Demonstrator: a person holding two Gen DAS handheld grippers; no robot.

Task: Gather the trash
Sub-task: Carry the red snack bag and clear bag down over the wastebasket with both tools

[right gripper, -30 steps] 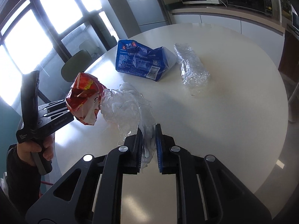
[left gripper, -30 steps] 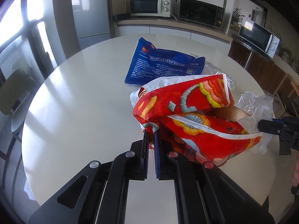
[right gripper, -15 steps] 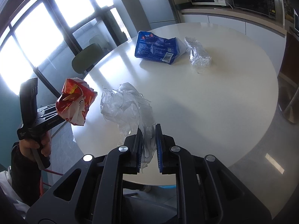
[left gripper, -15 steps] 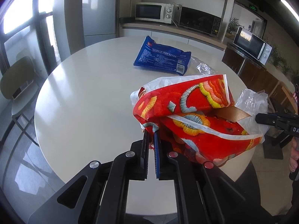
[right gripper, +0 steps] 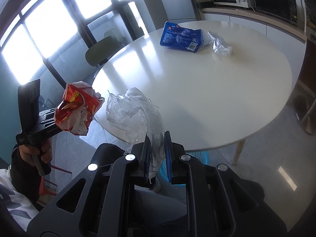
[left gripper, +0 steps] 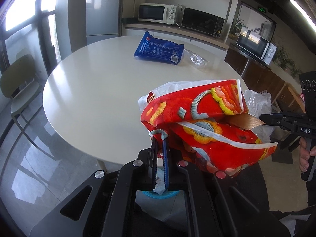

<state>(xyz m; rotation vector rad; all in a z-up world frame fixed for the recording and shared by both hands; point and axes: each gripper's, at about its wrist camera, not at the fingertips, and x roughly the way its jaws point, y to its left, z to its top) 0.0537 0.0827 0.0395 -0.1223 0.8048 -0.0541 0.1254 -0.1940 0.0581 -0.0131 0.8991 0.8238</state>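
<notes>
Your left tongs (left gripper: 160, 152) pinch the light, crumpled red wrapper (left gripper: 199, 122) by one corner and your right tongs (right gripper: 157, 154) the limp clear plastic (right gripper: 134, 114), both held off the counter (right gripper: 197, 90) above a blue bin (right gripper: 197, 158); thin edges slip easily.

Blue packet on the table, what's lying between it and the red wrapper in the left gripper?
Nothing: in the left wrist view only bare white table separates the blue packet from the red wrapper.

Left claw (left gripper: 160, 146) and right claw (right gripper: 157, 144) both clamped, held level.
</notes>
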